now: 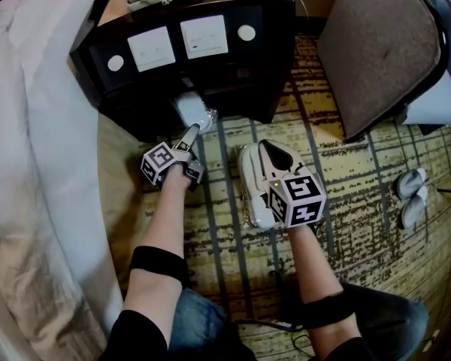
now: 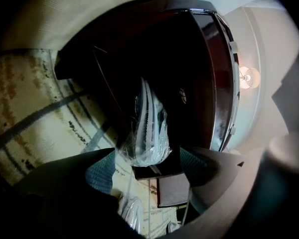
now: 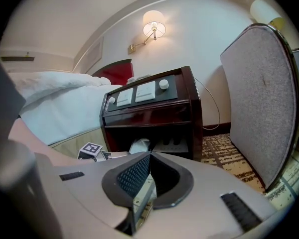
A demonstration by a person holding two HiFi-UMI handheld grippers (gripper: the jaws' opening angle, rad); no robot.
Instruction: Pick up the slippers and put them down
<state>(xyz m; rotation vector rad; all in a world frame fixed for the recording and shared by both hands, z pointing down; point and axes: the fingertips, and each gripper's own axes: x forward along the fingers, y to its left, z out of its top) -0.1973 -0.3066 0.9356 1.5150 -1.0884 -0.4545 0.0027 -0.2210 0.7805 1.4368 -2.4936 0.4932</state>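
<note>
In the head view, you are reaching your left gripper (image 1: 198,128) toward the low open shelf of the dark, glossy nightstand (image 1: 270,59). The slippers (image 1: 191,109) are lying there, sealed in a crinkly clear bag, with their near end poking out over the patterned carpet (image 1: 353,224). Your right gripper (image 1: 268,150) is hovering above the carpet close by, carrying nothing.

In the left gripper view, the jaws are standing apart with the bag's rounded end sitting between the ribbed teal pads (image 2: 100,169). Neither pad appears to be pressing on it. Pale ridged soles are showing through the film. Judging by that, you are dealing with a light, soft, flat bundle in a slippery wrap that will crumple and slide. You are best off aiming across the near end where the two soles are stacked. Go deep enough that the pads bite the slippers themselves, not just loose film.

In the right gripper view, the jaws are resting together on nothing. Beyond them the slippers are showing as a pale lump in the hard-edged polished shelf, and a coarse-fabric chair (image 3: 259,98) is standing to the side.
</note>
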